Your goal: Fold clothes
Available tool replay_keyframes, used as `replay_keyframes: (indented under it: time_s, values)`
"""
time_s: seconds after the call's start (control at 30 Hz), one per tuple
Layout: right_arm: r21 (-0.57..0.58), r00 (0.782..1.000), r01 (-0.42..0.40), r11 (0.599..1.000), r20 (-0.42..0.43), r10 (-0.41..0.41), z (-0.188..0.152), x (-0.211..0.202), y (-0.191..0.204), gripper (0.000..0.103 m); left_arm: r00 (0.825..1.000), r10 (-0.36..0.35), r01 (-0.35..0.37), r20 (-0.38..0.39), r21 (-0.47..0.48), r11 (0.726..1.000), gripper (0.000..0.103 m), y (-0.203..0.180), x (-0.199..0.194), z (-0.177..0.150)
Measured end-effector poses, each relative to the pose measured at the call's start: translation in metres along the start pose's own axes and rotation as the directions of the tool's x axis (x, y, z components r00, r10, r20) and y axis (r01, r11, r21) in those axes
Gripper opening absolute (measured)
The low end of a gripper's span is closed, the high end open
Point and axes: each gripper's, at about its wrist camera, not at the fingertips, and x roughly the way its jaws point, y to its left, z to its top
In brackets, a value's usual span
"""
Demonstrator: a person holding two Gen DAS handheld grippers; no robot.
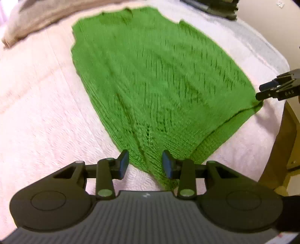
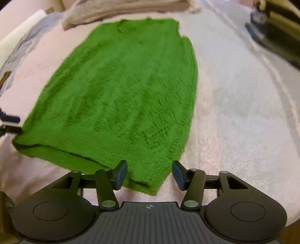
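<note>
A green knit garment (image 1: 159,75) (image 2: 121,93) lies spread flat on a pale pink bedspread (image 1: 37,93) (image 2: 243,112). My left gripper (image 1: 145,165) hovers over the garment's near left corner. Its jaws stand apart with the fabric's tip lying between them, and pink bedspread shows beside the left pad. My right gripper (image 2: 150,174) is open over the near right corner, with a gap on both sides of the fabric. Each gripper also appears at the edge of the other's view: the right gripper (image 1: 258,92) by the hem's right end, the left gripper (image 2: 20,124) by its left end.
A beige blanket (image 1: 37,18) (image 2: 121,9) is bunched along the far side of the bed. Dark objects (image 1: 215,7) (image 2: 277,37) sit at the far right. A wooden frame (image 1: 281,140) stands off the bed's right edge. A patterned pillow (image 2: 18,43) lies at the left.
</note>
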Motion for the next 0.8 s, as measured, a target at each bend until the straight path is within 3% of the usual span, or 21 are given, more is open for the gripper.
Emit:
replay_keyframes:
  time_s: [0.07, 0.17, 0.33, 0.4, 0.47, 0.53, 0.6, 0.67, 0.73, 0.77, 0.8]
  values:
    - [-0.083, 1.000, -0.009, 0.996, 0.014, 0.010, 0.000, -0.003, 0.013, 0.054, 0.999, 0.009, -0.011, 0.047, 0.031, 0.999, 0.033, -0.008, -0.010, 0.003]
    - [-0.281, 1.000, 0.005, 0.960, 0.008, -0.003, -0.005, 0.011, 0.040, 0.054, 0.994, -0.034, 0.017, 0.101, 0.162, 0.987, 0.033, -0.032, -0.013, 0.003]
    - [-0.547, 0.998, 0.053, 0.836, 0.007, -0.059, -0.020, 0.041, 0.056, 0.053, 0.999, -0.002, -0.017, 0.050, 0.378, 0.925, 0.034, -0.066, 0.022, -0.010]
    - [-0.576, 0.998, 0.063, 0.815, 0.021, -0.063, -0.021, 0.046, 0.054, 0.052, 0.998, 0.047, -0.064, 0.049, 0.429, 0.901, 0.034, -0.070, 0.029, -0.022]
    - [-0.563, 0.998, 0.061, 0.824, 0.026, -0.056, -0.018, 0.045, 0.050, 0.037, 0.995, 0.079, -0.098, 0.061, 0.471, 0.877, 0.034, -0.072, 0.033, -0.028]
    - [-0.543, 0.998, 0.061, 0.838, 0.026, -0.056, -0.018, 0.044, 0.049, 0.031, 0.993, 0.096, -0.121, 0.076, 0.519, 0.846, 0.034, -0.076, 0.038, -0.029]
    - [-0.543, 0.996, 0.087, 0.835, 0.041, -0.077, -0.019, 0.040, 0.049, 0.016, 0.987, 0.128, -0.161, 0.098, 0.567, 0.808, 0.034, -0.081, 0.041, -0.030]
    - [-0.567, 0.995, 0.100, 0.818, 0.033, -0.098, -0.020, 0.046, 0.051, 0.002, 0.986, 0.140, -0.167, 0.092, 0.583, 0.795, 0.033, -0.080, 0.044, -0.026]
    - [-0.576, 0.994, 0.106, 0.810, 0.041, -0.101, -0.021, 0.038, 0.049, 0.000, 0.983, 0.159, -0.182, 0.092, 0.617, 0.766, 0.021, -0.082, 0.046, -0.029]
    - [-0.571, 0.993, 0.114, 0.813, 0.051, -0.104, -0.020, 0.033, 0.046, 0.000, 0.982, 0.167, -0.183, 0.084, 0.617, 0.765, 0.010, -0.081, 0.047, -0.028]
    - [-0.561, 0.992, 0.123, 0.818, 0.060, -0.108, -0.020, 0.025, 0.043, 0.000, 0.981, 0.173, -0.193, 0.092, 0.608, 0.770, 0.007, -0.081, 0.046, -0.027]
